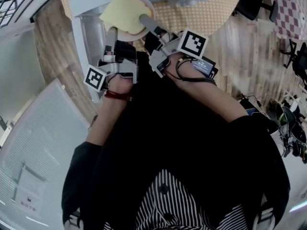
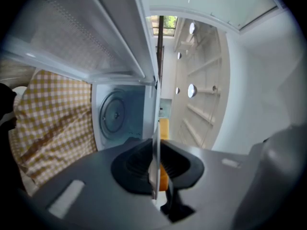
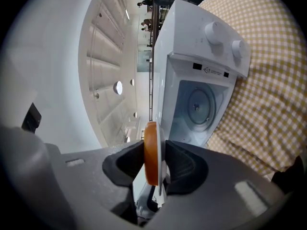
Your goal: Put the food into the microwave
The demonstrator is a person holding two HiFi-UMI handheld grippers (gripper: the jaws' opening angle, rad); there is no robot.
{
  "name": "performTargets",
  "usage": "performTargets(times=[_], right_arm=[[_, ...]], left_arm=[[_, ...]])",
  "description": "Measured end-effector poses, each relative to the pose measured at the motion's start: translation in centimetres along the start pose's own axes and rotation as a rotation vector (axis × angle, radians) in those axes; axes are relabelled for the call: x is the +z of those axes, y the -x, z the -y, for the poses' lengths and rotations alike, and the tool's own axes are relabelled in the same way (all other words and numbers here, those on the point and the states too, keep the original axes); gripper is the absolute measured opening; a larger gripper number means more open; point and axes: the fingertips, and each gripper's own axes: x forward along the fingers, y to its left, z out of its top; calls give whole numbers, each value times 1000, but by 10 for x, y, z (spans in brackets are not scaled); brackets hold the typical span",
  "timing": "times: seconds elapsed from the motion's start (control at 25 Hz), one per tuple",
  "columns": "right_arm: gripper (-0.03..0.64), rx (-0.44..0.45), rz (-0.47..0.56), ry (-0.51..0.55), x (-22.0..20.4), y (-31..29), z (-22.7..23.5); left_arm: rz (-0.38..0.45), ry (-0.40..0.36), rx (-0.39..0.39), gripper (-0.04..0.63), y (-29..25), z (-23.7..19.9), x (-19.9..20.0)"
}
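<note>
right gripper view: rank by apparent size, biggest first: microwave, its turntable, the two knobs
1. microwave
2. turntable
3. upper knob and lower knob: they look alike, so no ranking between them.

Checked table, microwave open

Before you, a round table (image 1: 217,7) under a yellow-and-white checked cloth (image 3: 274,75) carries a white microwave (image 3: 200,56), door swung open, turntable (image 3: 196,105) showing. The table stands on pale wood floor (image 1: 254,49).
</note>
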Motion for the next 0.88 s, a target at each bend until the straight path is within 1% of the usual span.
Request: performTargets(times=[0.12, 0.36, 0.56, 0.68, 0.88], right_arm=[[127, -15, -1, -22, -2, 1, 5], [127, 14, 2, -23, -3, -1, 8], [127, 7, -31, -23, -4, 0, 8], [127, -2, -44, -33, -5, 0, 13], [127, 9, -55, -36, -8, -1, 9]], left_arm=[[-2, 1, 18, 48, 1, -4, 0], [-3, 9, 19, 48, -1, -8, 1], [-21, 8, 38, 48, 4, -7, -2], [-8, 12, 52, 48, 5, -10, -1], [5, 7, 58, 48, 8, -8, 0]])
